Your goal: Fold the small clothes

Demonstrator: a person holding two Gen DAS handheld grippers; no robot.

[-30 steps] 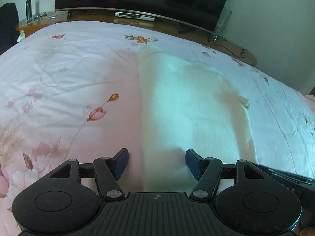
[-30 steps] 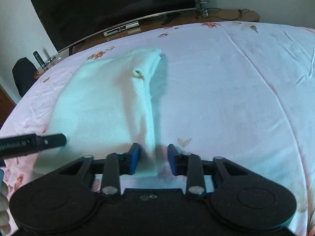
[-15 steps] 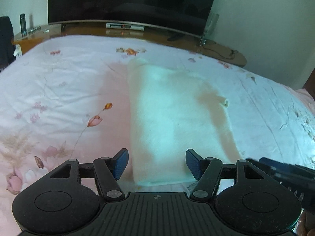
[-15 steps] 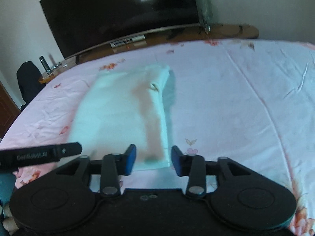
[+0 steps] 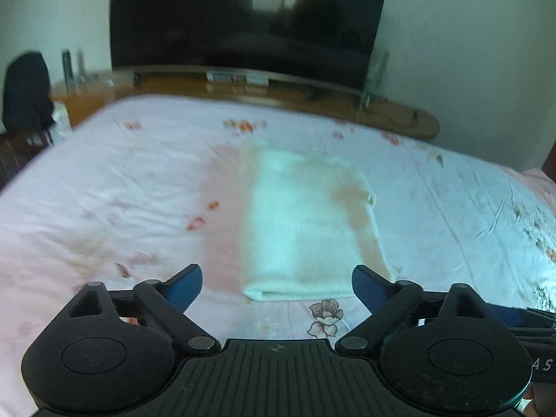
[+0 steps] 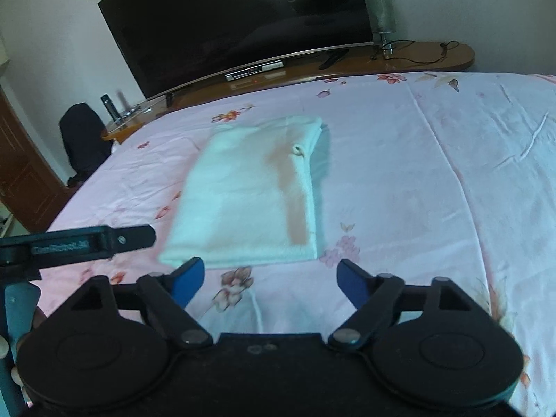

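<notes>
A bed [image 5: 104, 187] fills most of both wrist views, covered with a pale pink sheet printed with small flowers. On the sheet lies a folded white garment [image 5: 299, 229], a long flat rectangle with its near folded edge toward the cameras and its far end toward the foot of the bed. A faint tan stripe runs along the garment's right side, and a small loop or tag shows at that edge [image 6: 297, 149].

The left tool [image 5: 277, 286] hangs above the bed just short of the garment's near edge. Its two blue-tipped fingers [image 5: 184, 285] stand wide apart and are opening, with nothing pinched; only the near edge of the garment and bare sheet show in the gap, below the tips. The right tool [image 6: 269, 279] is likewise above the sheet, just short of the garment's near right corner. Its jaws are spread and opening, holding nothing, with only flowered sheet between the tips.

In the right wrist view, part of the left tool's black body [image 6: 76, 243] reaches in from the left edge, beside the garment's near left corner. In the left wrist view, part of the right tool shows at the lower right edge [image 5: 535, 323].

Beyond the bed stands a large dark television [image 6: 236, 24] on a long wooden surface [image 6: 417, 59]. A dark chair [image 6: 83, 139] stands at the left.
</notes>
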